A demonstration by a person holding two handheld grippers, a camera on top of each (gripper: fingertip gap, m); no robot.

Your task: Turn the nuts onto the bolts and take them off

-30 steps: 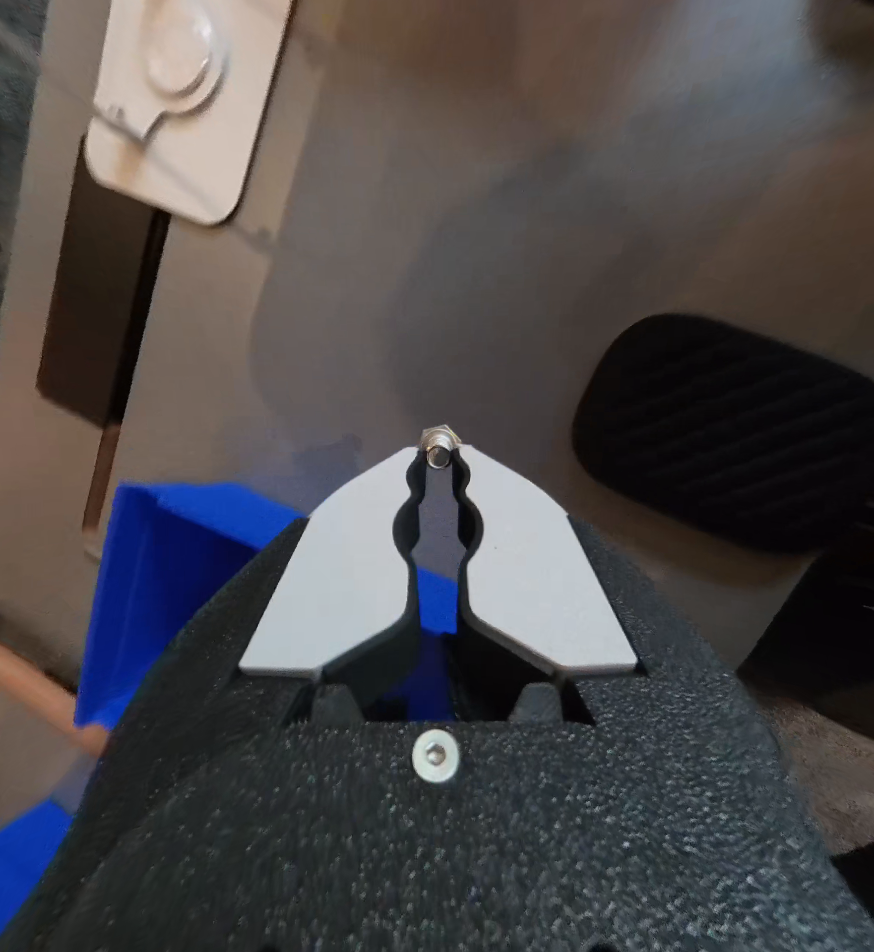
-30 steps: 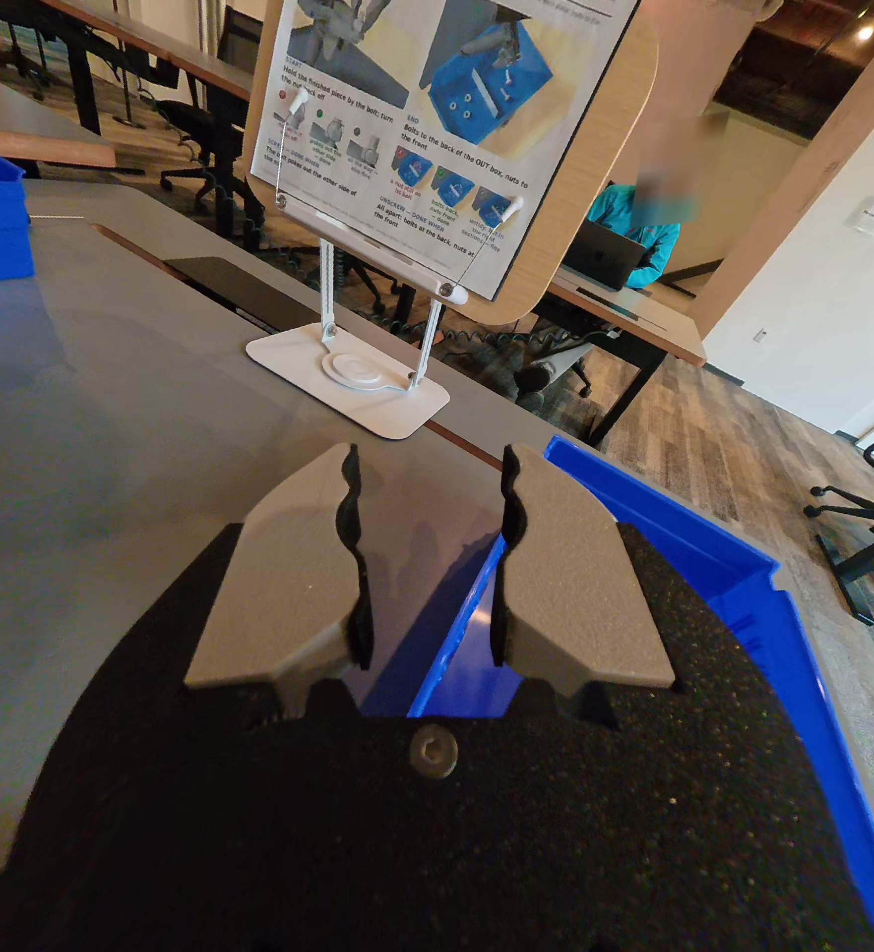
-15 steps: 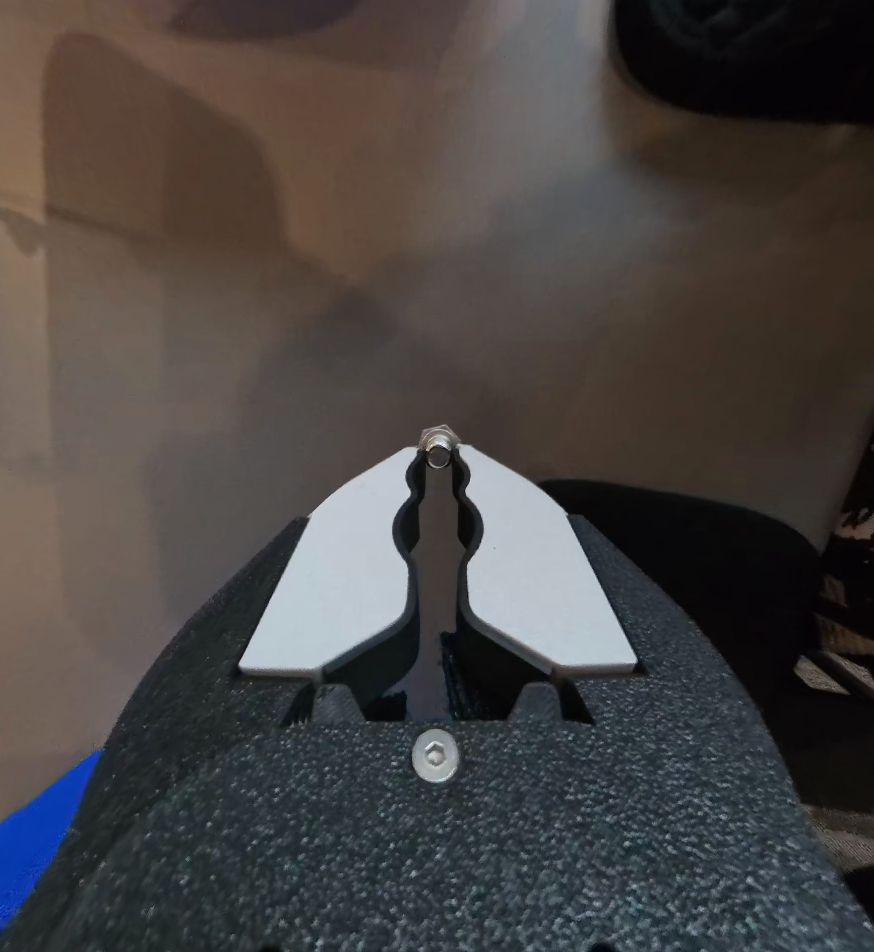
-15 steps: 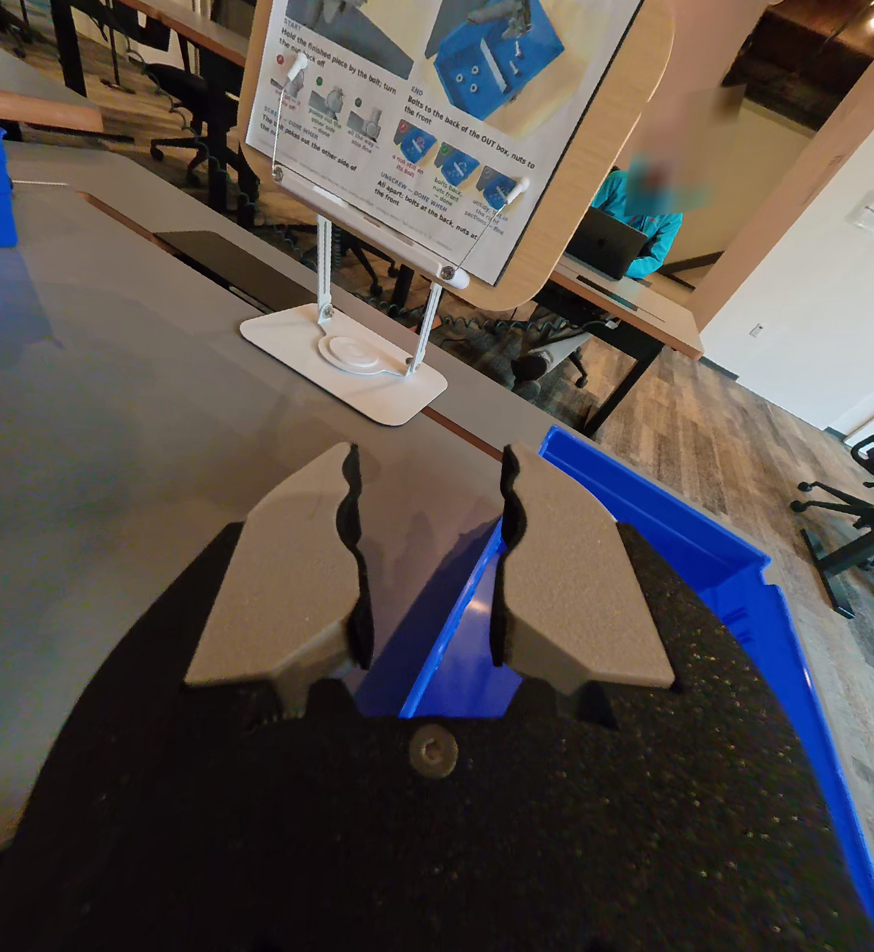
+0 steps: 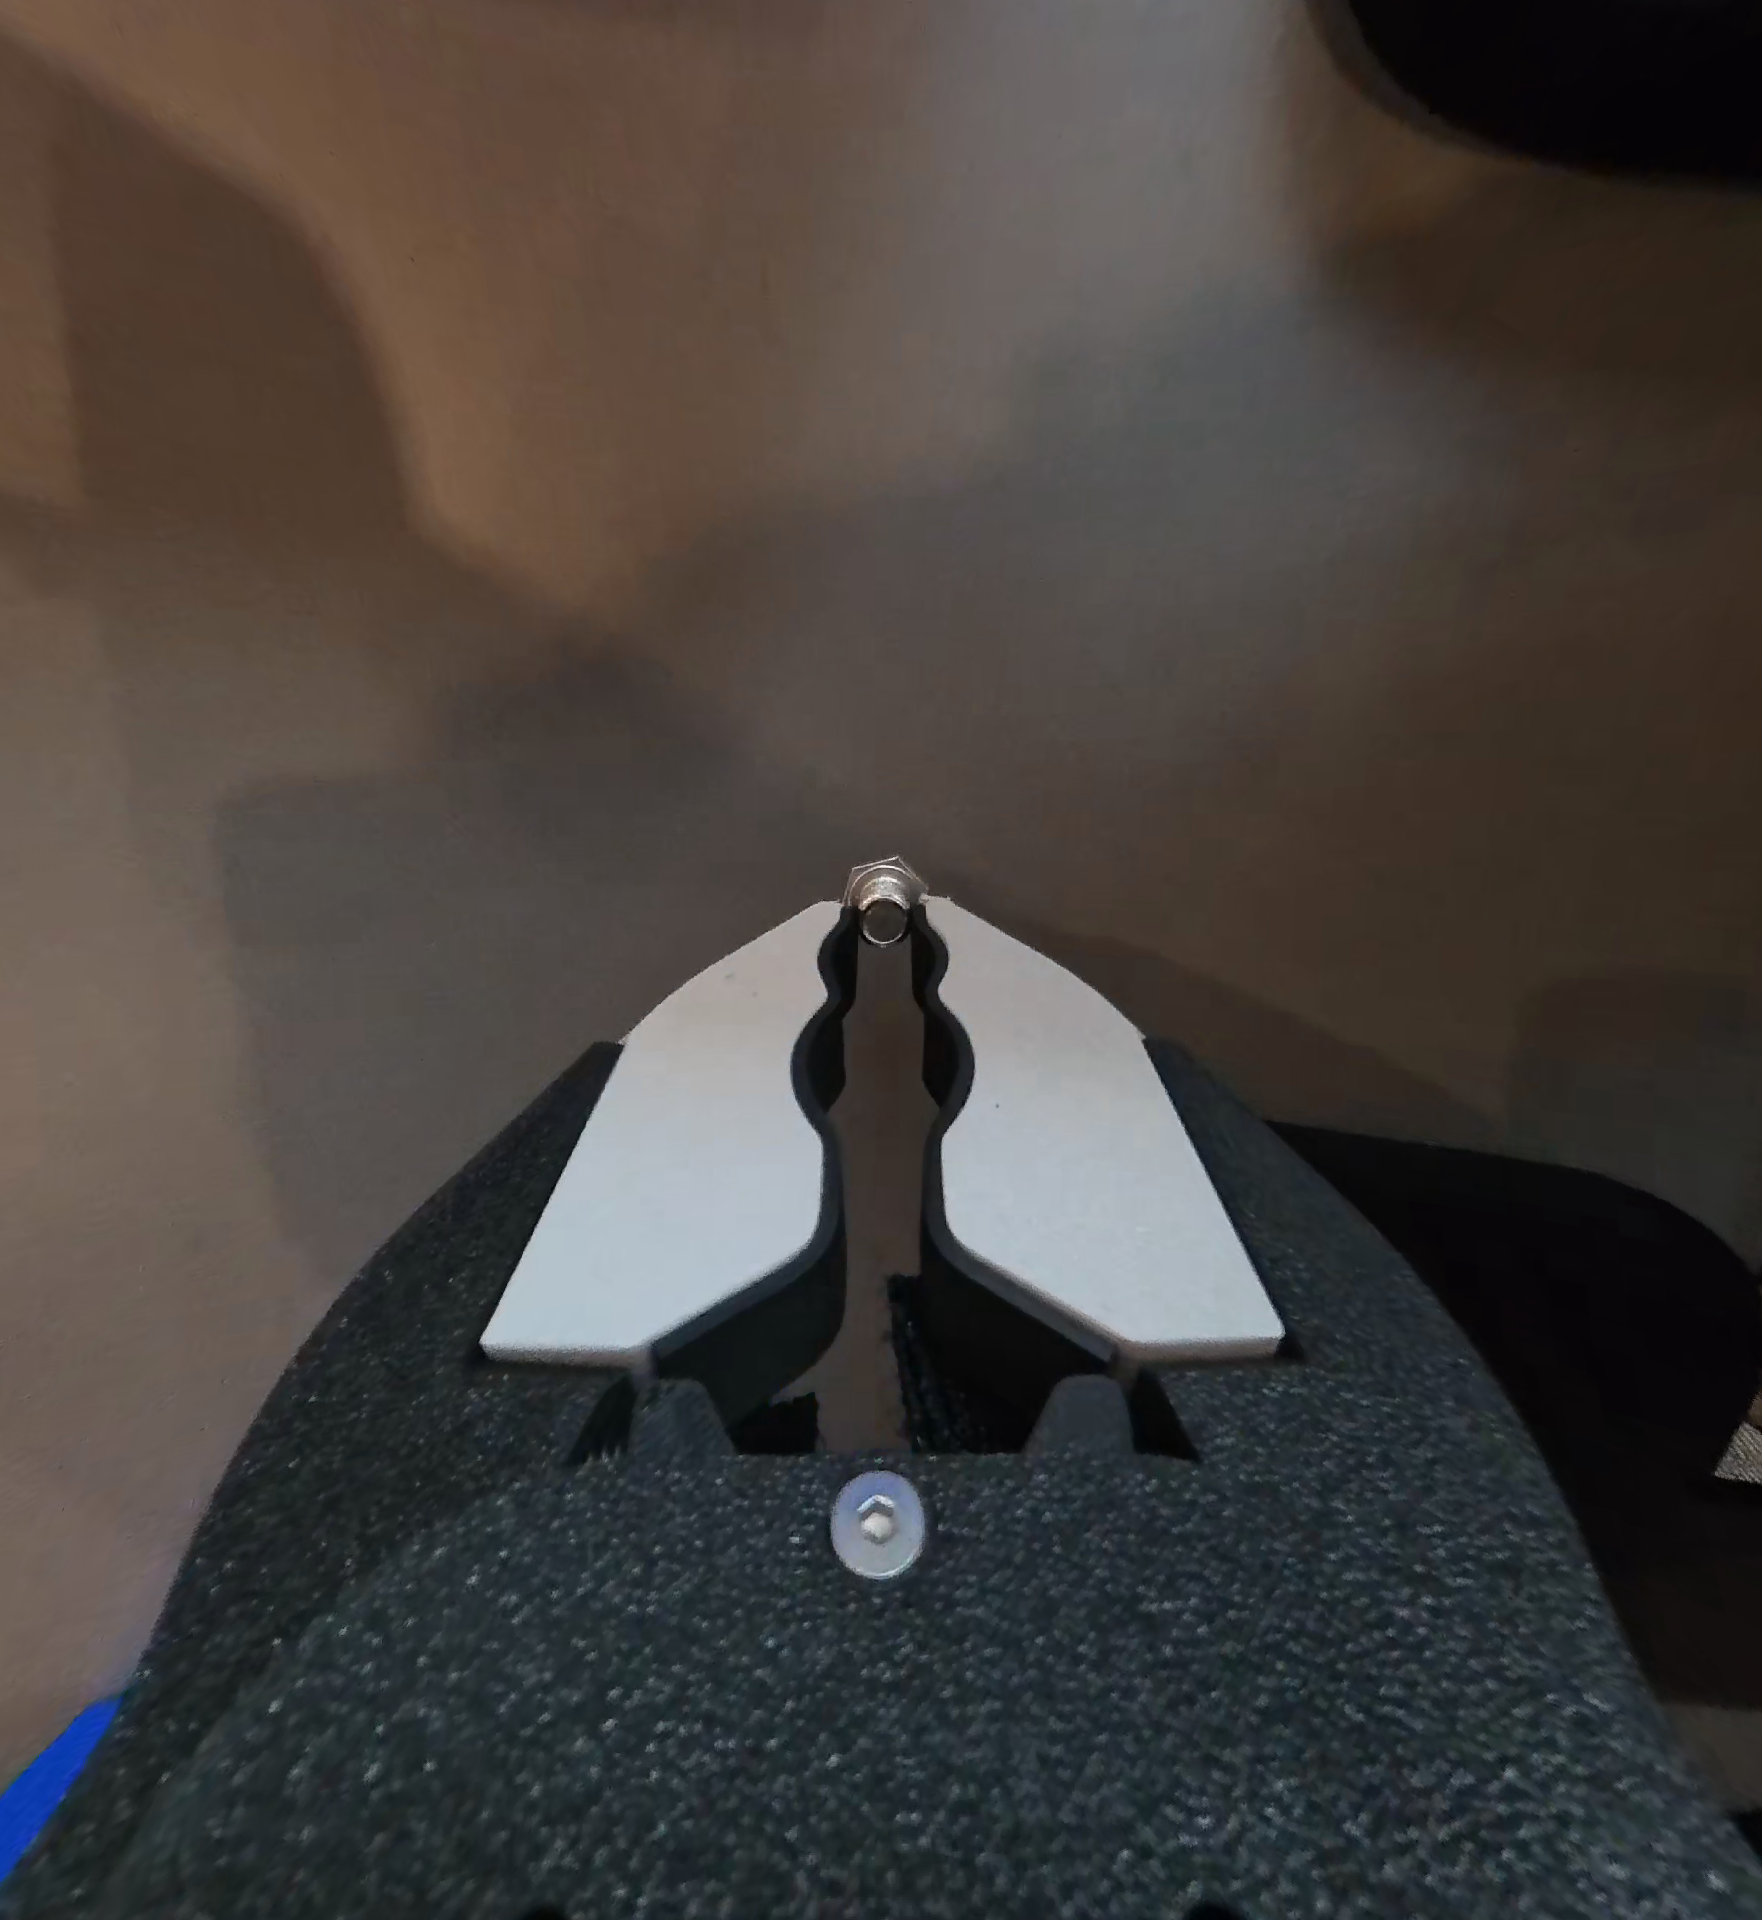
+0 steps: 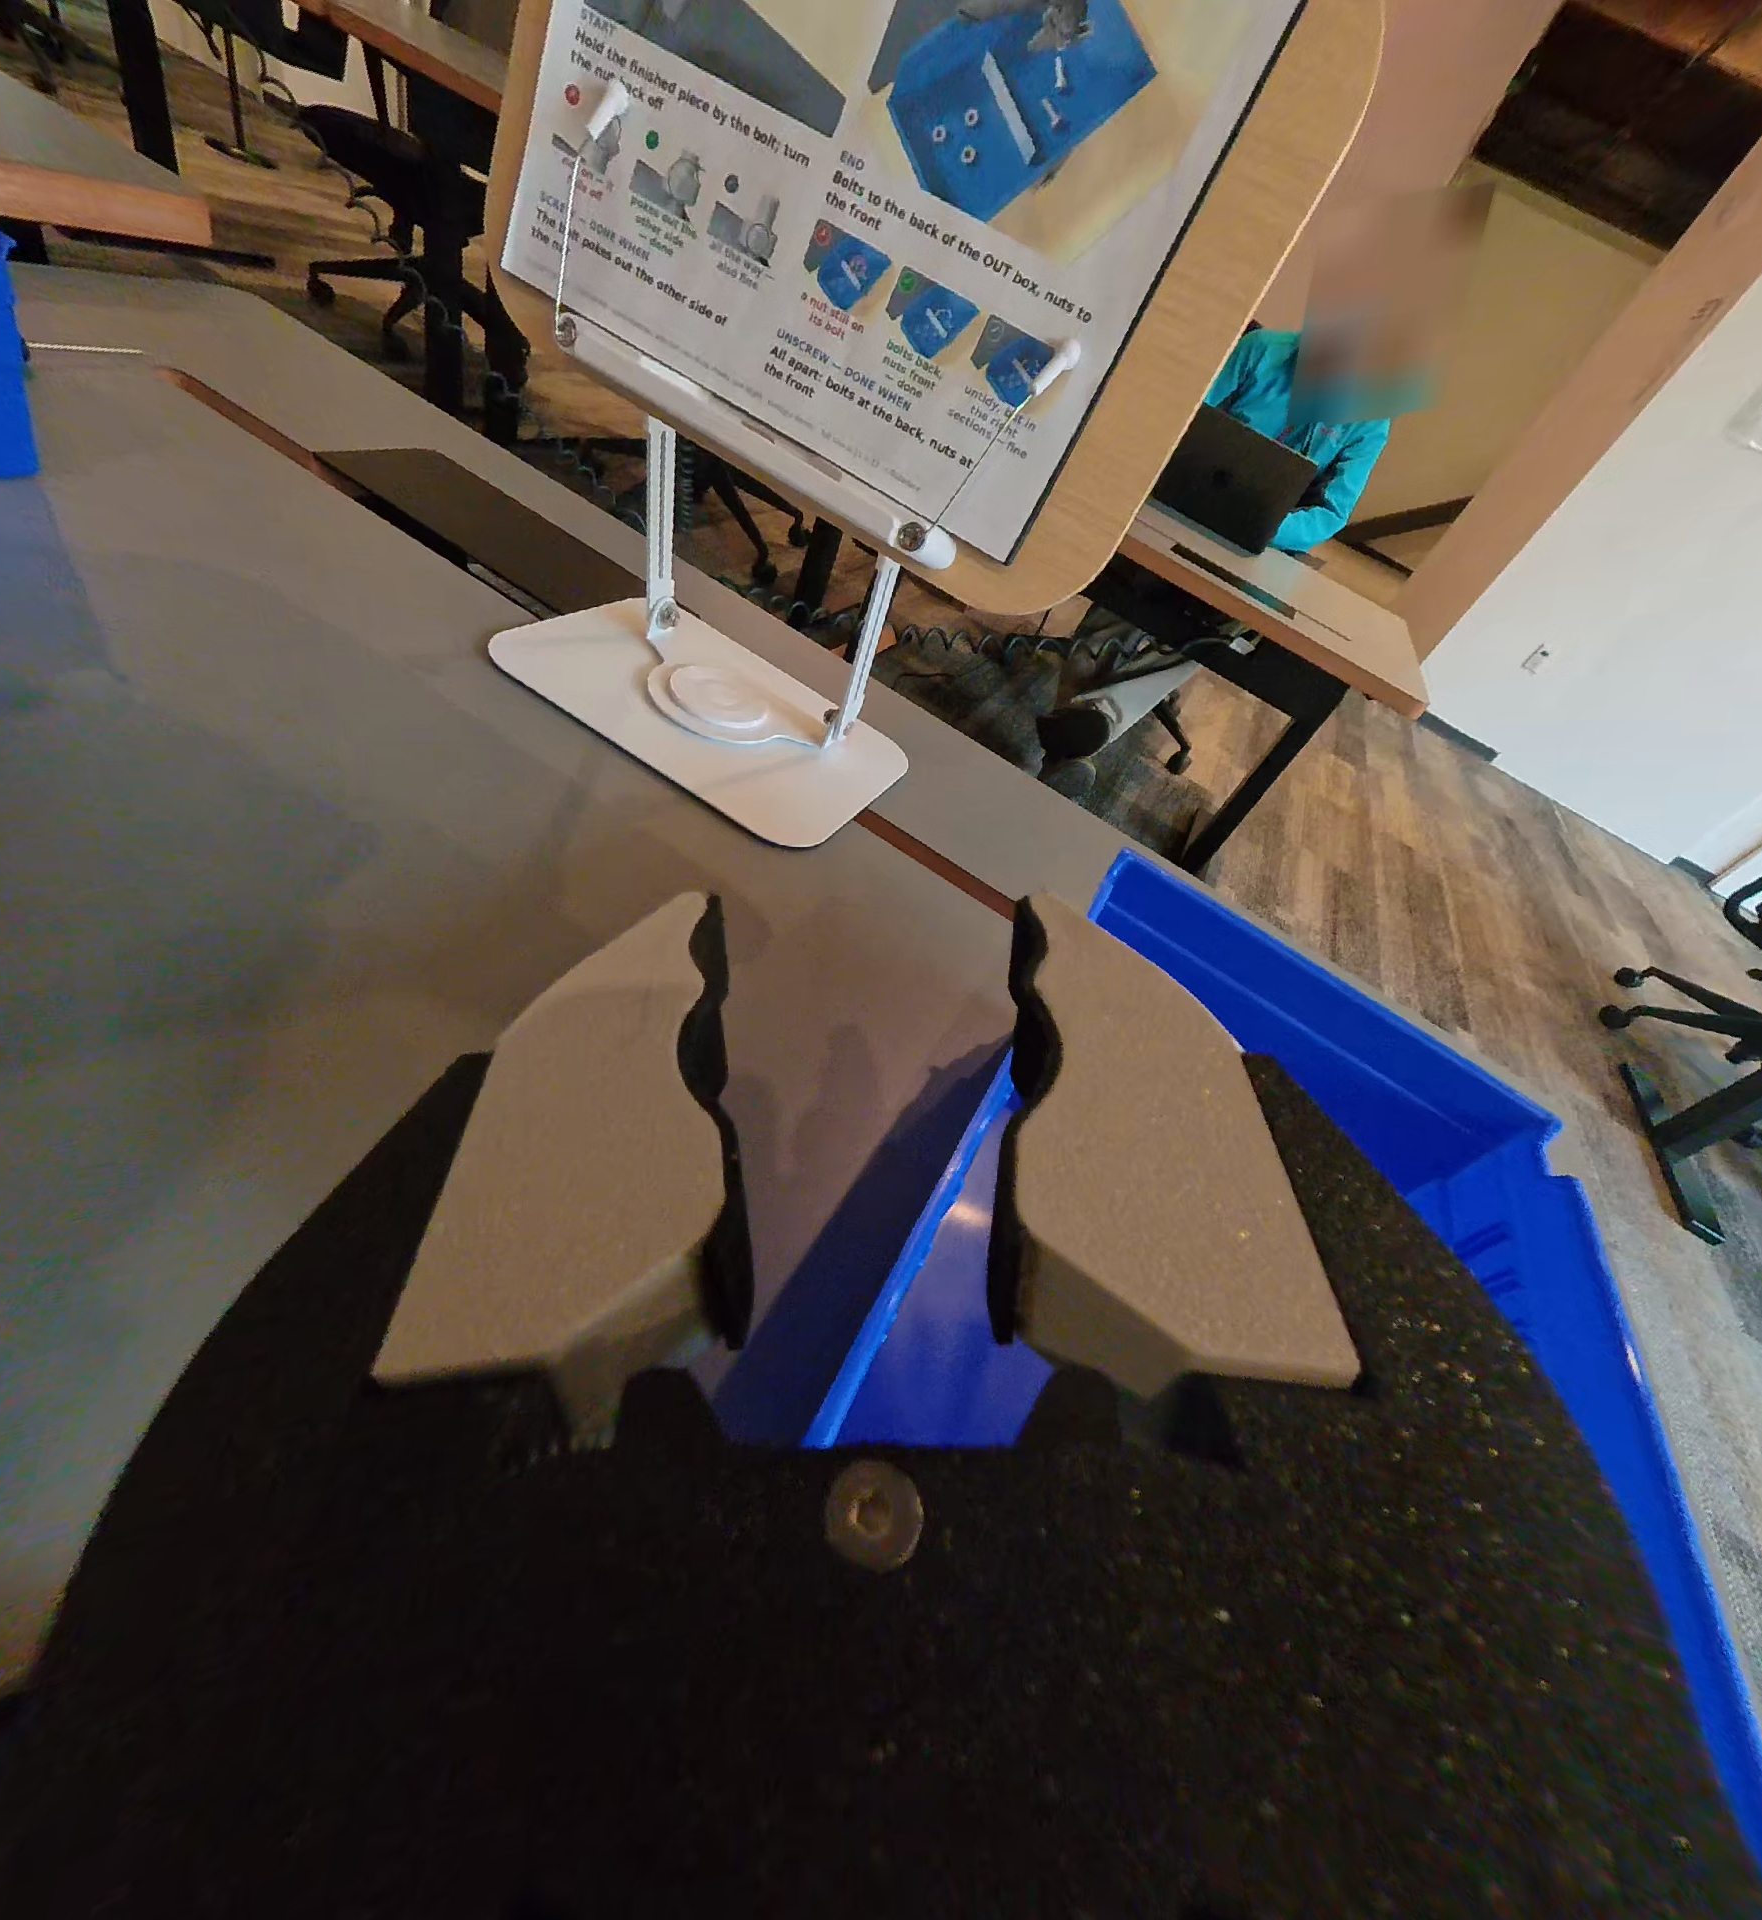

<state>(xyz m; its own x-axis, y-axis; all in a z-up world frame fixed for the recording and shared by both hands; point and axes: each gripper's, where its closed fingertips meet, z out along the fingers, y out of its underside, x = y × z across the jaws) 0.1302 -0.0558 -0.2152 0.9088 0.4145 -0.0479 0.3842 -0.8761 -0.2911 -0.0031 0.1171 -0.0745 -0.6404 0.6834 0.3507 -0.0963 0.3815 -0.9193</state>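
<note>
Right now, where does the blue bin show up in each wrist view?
Left wrist view: only a blue sliver at the bottom-left corner, probably a bin, beside the left tool shut on a bolt and nut.
Right wrist view: blue bin right of centre, behind the open right tool.
Shared landmark: the grey table.

Both handheld tools look alike: the left gripper and the right gripper each have a rough, speckled black body, two pale grey wedge-shaped fingers with wavy black inner edges, and one silver hex-socket screw set centrally behind them.
</note>
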